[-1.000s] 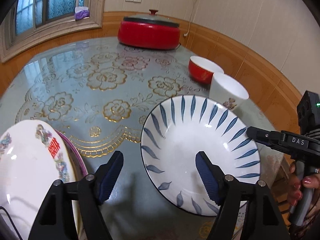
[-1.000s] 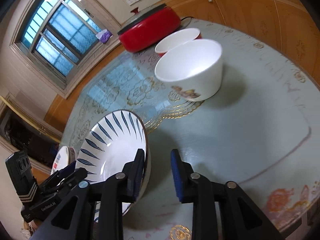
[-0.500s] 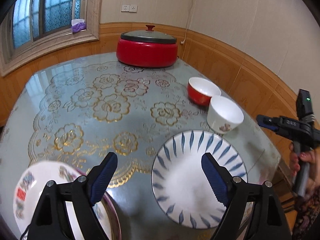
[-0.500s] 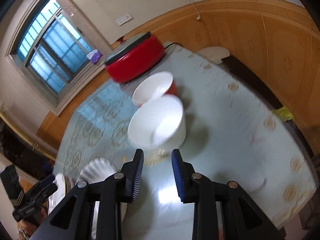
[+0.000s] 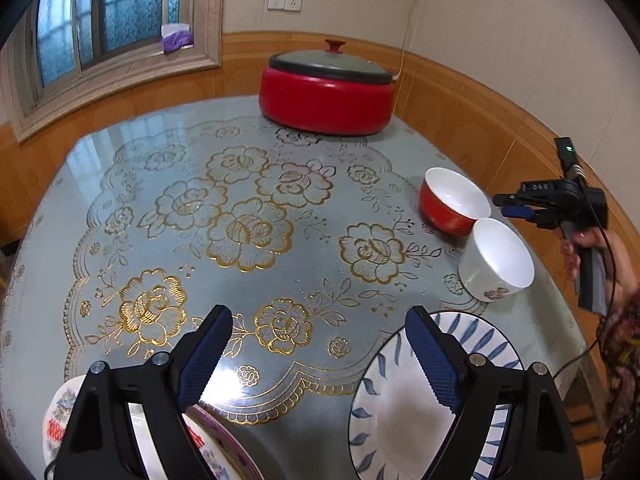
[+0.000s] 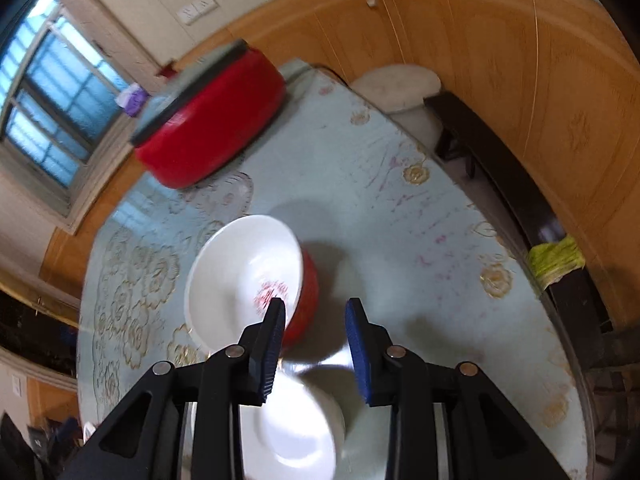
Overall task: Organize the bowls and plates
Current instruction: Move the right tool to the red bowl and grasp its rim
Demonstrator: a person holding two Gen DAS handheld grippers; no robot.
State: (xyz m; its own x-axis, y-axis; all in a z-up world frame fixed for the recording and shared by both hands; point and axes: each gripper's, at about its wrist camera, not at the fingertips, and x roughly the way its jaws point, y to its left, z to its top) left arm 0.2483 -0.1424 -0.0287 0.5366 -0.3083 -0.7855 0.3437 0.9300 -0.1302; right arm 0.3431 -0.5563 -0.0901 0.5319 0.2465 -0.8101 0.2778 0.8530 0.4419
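My left gripper (image 5: 316, 328) hovers over the table's near side, its jaws opening with nothing between them. The blue-leaf plate (image 5: 400, 412) lies on the table under its right finger. A white flowered plate (image 5: 60, 420) lies on a pink-rimmed plate (image 5: 224, 440) under its left finger. Near the right edge are the red bowl (image 5: 452, 208) and the white bowl (image 5: 496, 264). My right gripper (image 5: 508, 206) is beside them. In the right wrist view, my right gripper (image 6: 316, 312) is open by a narrow gap and empty, above the red bowl (image 6: 240, 272); the white bowl (image 6: 296, 432) is below.
A red lidded electric pot (image 5: 326, 96) stands at the far side of the flower-patterned table (image 5: 120, 160). Beyond the table's right edge are a dark bench (image 6: 500, 168), a cushioned stool (image 6: 396, 84) and a yellow-green cloth (image 6: 554, 260). A person's hand (image 5: 576, 248) holds the right gripper.
My left gripper drew back and up from the blue-leaf plate, its jaws widening. My right gripper swung from that plate's edge past the white bowl to above the red bowl.
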